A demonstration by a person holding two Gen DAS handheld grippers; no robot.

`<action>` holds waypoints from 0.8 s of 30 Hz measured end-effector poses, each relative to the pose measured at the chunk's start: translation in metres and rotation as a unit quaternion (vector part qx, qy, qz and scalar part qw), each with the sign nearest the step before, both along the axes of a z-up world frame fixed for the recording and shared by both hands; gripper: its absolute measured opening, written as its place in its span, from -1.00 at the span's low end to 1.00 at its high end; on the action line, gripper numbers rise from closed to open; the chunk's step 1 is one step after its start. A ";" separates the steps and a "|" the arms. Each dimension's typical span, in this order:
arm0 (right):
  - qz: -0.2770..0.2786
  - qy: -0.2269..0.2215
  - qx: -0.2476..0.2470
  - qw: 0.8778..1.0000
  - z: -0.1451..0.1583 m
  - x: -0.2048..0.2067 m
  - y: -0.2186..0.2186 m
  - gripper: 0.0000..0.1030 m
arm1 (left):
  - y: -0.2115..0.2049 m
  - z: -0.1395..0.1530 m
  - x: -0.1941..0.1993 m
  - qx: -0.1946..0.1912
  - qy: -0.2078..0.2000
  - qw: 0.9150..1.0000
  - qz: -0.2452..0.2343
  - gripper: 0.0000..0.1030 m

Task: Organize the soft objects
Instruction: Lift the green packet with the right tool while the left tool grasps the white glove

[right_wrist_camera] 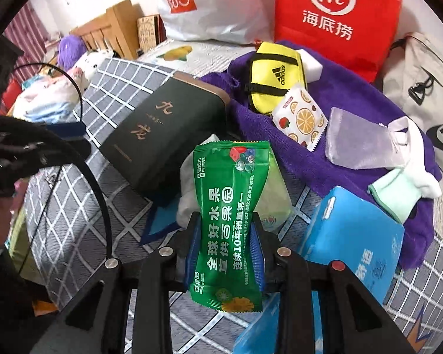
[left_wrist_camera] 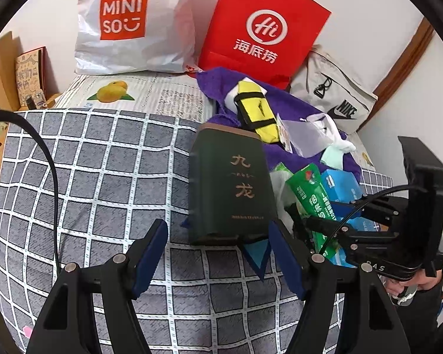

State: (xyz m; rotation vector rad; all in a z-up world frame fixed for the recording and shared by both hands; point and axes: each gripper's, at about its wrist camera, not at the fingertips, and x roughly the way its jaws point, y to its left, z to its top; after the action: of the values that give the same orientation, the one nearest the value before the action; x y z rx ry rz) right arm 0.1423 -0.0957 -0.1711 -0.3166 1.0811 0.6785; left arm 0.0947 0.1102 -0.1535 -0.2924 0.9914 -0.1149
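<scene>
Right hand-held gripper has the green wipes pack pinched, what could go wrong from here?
The right hand-held gripper squeezes the green wipes pack at its waist, so the slick pack could slip out. The cable loops near the dark green box and might snag it.

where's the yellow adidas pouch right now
In the right wrist view the yellow adidas pouch lies upper centre on the purple towel, just below the red bag, beside the fruit-print packet.

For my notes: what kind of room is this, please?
Probably a bedroom: a grey checked bed cover, a wooden headboard and soft plush toys beside it.
</scene>
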 end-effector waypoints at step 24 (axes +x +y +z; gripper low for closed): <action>-0.113 -0.017 0.107 0.988 0.050 -0.038 -0.089 -0.40 | -0.086 0.003 -0.026 0.027 -0.021 0.992 -0.118 0.32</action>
State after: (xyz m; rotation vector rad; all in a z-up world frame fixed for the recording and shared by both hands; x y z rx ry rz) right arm 0.1040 -0.1844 -0.1207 -0.0190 0.9844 0.5768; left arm 0.0689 0.0246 -0.1503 -0.1225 0.9835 -0.3075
